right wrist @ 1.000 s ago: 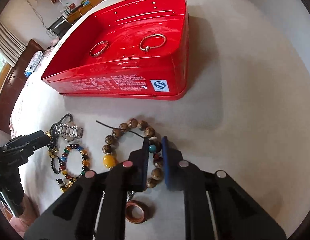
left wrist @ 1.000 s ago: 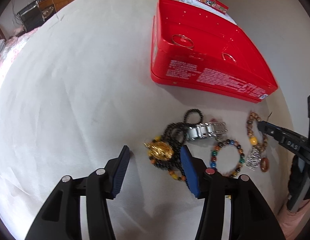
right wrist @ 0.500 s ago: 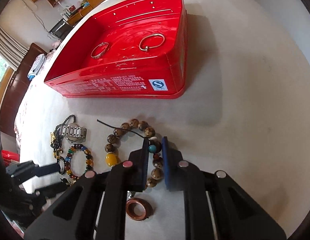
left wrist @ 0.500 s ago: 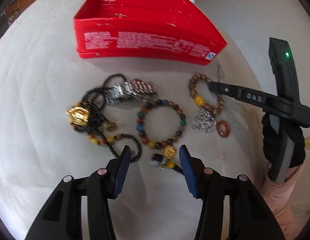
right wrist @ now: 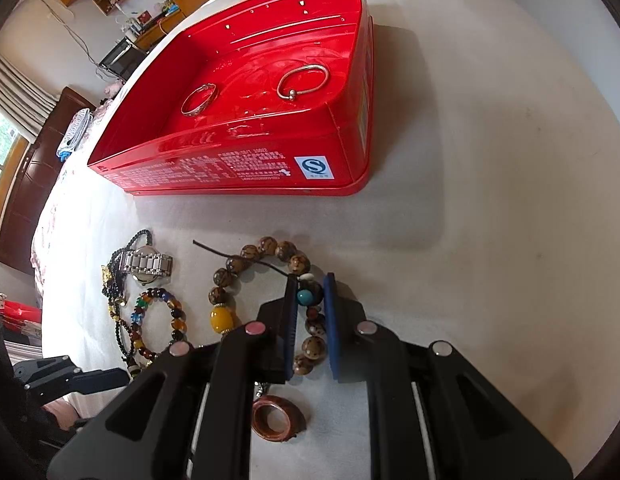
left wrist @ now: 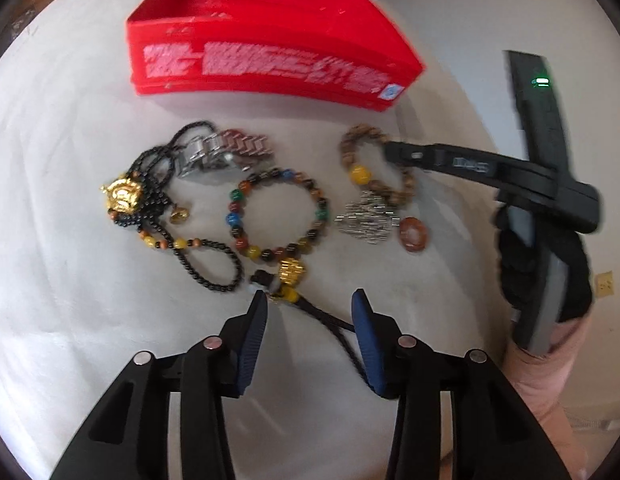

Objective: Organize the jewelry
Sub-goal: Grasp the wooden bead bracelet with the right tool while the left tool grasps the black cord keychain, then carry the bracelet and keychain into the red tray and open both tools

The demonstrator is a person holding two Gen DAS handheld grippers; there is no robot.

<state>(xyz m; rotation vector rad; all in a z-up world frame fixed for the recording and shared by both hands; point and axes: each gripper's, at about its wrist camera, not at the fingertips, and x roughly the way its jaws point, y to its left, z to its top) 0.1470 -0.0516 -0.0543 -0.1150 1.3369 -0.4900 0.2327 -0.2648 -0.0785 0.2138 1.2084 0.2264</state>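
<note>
Landmark: red box (right wrist: 246, 168), open, on the pale tabletop (right wrist: 490, 160). All loose pieces lie on the near side of it.

- Inside the box: thin silver bangle (right wrist: 199, 98) to the left, open-ended silver bangle (right wrist: 303, 81) to the right, well apart.
- Near the box's left end: black bead necklace (left wrist: 150, 196) with gold charm, tangled with a steel watch (left wrist: 222, 153).
- Below the box's middle: multicoloured bead bracelet (left wrist: 278, 216); its gold bead and black cord reach toward the left claw (left wrist: 308, 300), whose jaws have just been closing, cord between them, pads not pressing.
- Below the box's right end: brown wooden bead bracelet (right wrist: 266, 276), clenched in the right claw (right wrist: 310, 300) at its turquoise bead; silver pendant (left wrist: 366, 220) and reddish ring (right wrist: 275, 420) beside it.
</note>
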